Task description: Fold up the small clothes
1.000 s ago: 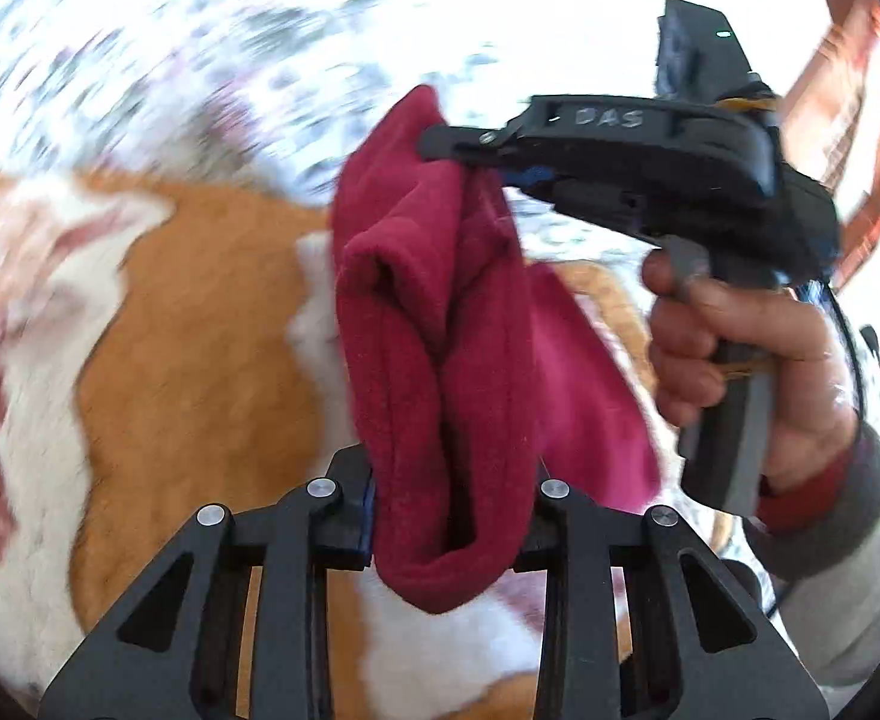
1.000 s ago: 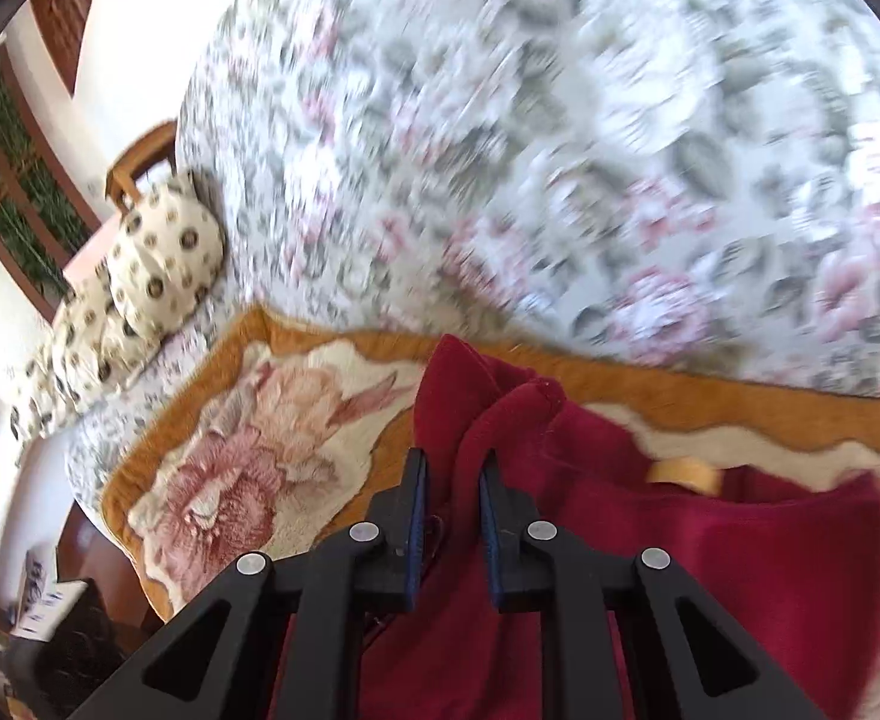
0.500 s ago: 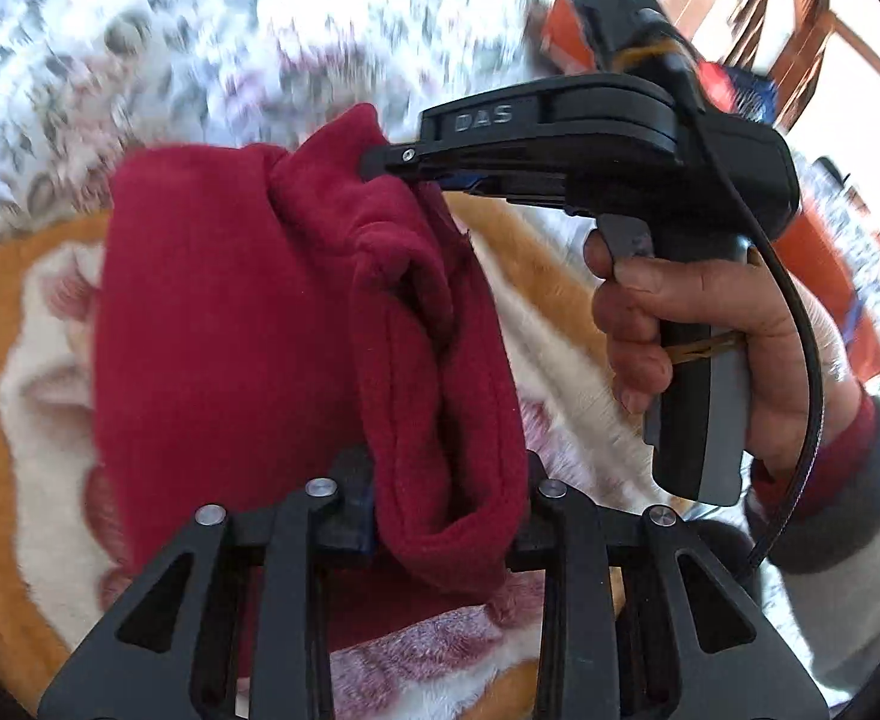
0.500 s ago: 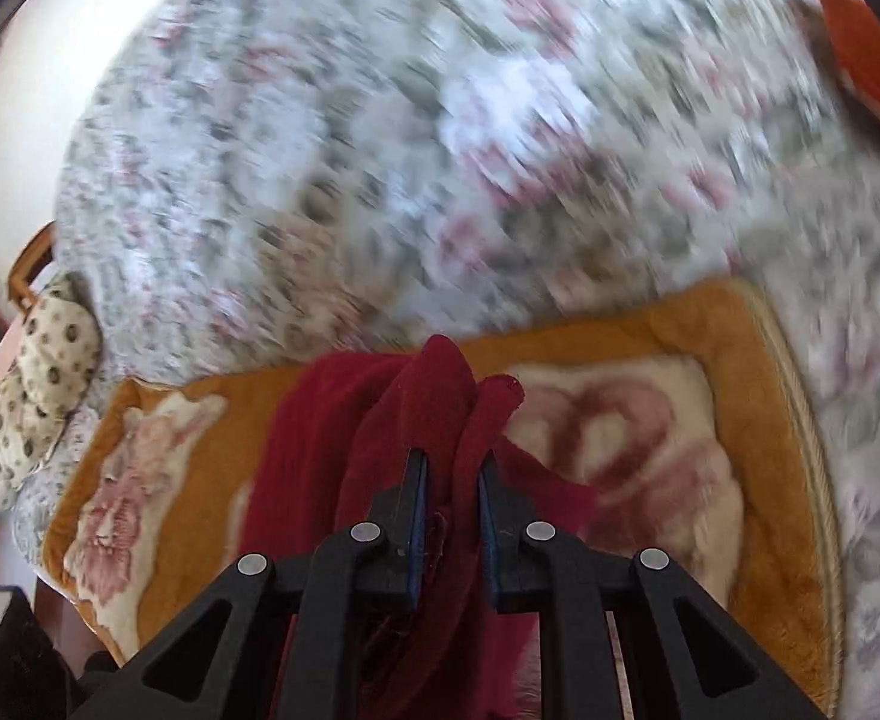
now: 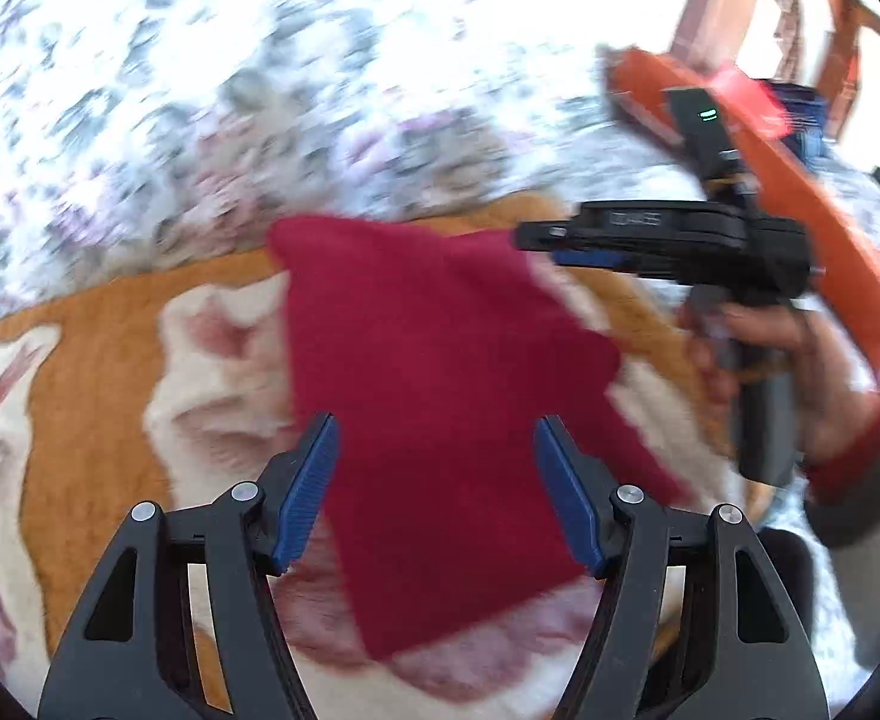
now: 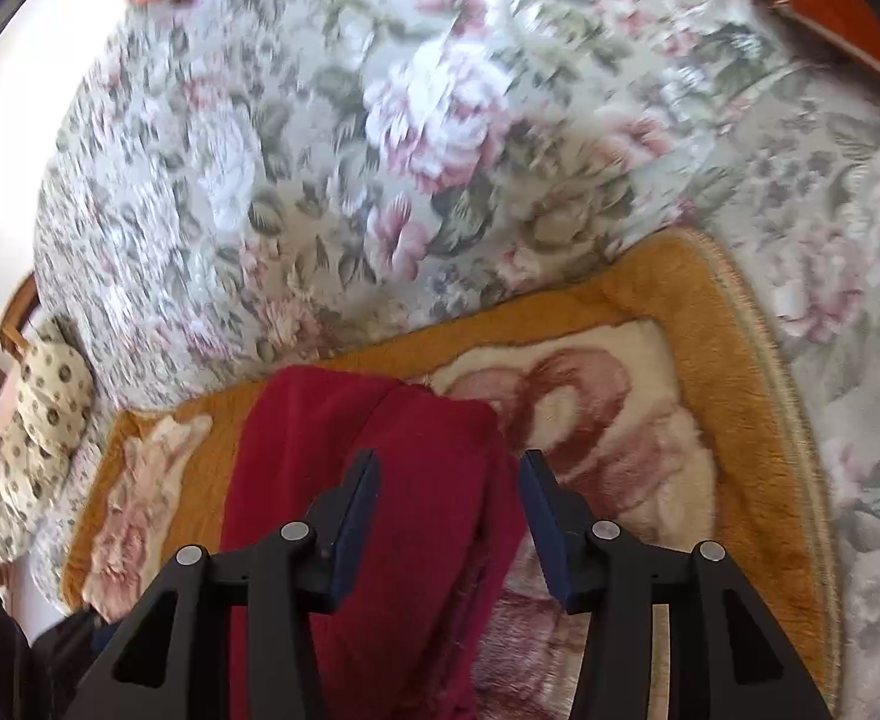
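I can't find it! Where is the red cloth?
The red cloth lies on the orange flowery blanket on the bed, seen between both opening grippers' fingers in each wrist view.

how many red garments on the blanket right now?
1. The red garment lies folded on the orange-bordered blanket, between both grippers' opening fingers. More could be hidden outside both views.

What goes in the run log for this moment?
left gripper: opening, off cloth | right gripper: opening, off cloth | red garment: on blanket
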{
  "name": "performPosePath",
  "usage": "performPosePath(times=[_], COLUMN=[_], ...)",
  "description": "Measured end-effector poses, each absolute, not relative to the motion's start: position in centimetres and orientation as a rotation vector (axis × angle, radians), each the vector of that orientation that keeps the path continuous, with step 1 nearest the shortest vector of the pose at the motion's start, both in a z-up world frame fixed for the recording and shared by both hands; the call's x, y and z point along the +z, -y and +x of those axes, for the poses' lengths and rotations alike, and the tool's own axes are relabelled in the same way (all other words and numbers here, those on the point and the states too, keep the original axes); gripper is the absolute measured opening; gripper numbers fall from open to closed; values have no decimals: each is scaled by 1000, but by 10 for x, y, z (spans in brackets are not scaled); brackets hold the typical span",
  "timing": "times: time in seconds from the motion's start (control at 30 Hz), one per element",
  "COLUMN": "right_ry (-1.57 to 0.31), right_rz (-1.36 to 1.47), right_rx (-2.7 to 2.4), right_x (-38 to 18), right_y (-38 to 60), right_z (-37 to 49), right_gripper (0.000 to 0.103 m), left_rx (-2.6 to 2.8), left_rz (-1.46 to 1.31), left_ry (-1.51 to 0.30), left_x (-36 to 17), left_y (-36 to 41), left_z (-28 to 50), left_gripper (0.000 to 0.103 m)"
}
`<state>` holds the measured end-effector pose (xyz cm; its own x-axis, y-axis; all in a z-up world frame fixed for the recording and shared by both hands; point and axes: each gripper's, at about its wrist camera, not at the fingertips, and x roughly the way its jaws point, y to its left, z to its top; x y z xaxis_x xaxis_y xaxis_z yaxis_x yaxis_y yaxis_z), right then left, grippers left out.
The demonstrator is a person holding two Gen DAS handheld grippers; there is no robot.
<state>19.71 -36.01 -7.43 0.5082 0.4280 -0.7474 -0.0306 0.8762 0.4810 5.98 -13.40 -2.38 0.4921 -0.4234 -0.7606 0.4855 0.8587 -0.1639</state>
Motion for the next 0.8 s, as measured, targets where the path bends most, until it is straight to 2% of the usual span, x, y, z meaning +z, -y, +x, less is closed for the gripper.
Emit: performPosePath(times=[0.1,0.2,0.3,0.4,0.5,0.8], right_ry=[-1110,-1069,-990,-1043,-1069,-963], right_rz=[382,259,238,177,294,268], right_rx=[310,314,393,284,266,441], right_x=[-94,-93,-80,-96,-103,-29], right_y=[337,314,301,311,340,318], right_z=[213,218,221,225,212,125], right_gripper=[47,19,18,18,18,21], left_rx=[-495,-484,-484,-492,-493,-461], left_rz=[72,41,8,8,27,14], left_ry=[-973,-1032,-1037,-1038,-1031,-1035], left_x=[-53,-82,-92,-90,-89,-87], left_y=[127,114,110,113,120,122], left_z=[67,65,64,62,62,61], left_gripper=[67,67,69,69,69,69])
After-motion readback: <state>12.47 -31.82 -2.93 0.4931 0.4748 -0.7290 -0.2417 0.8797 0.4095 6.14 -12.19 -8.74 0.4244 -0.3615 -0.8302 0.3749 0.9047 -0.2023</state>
